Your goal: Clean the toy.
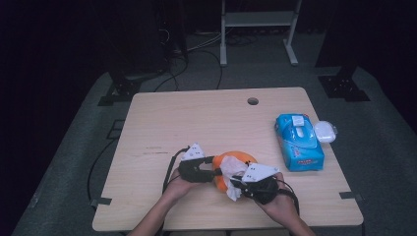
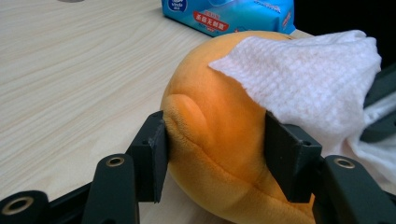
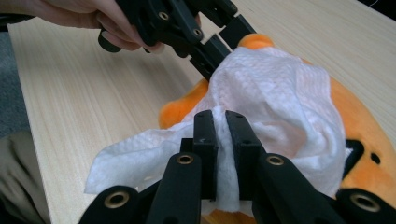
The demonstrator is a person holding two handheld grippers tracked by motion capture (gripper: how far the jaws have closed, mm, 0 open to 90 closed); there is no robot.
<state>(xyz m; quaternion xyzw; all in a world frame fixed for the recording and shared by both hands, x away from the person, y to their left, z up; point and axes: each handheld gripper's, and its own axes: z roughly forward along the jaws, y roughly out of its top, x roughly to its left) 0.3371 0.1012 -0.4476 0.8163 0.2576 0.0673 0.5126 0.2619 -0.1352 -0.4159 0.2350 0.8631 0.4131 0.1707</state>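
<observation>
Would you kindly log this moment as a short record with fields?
work in hand: wiping an orange plush toy with a white textured tissue
left gripper: shut on the toy
right gripper: shut on the tissue
tissue: draped over the toy
nearby: blue wet-wipe pack, small white case
surface: light wooden table

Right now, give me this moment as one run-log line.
left gripper: shut on orange plush toy | right gripper: shut on white wipe, draped over toy | wipes pack: idle

Orange plush toy (image 2: 219, 140), white dimpled tissue (image 3: 275, 116), blue wipes pack (image 1: 299, 141)
</observation>
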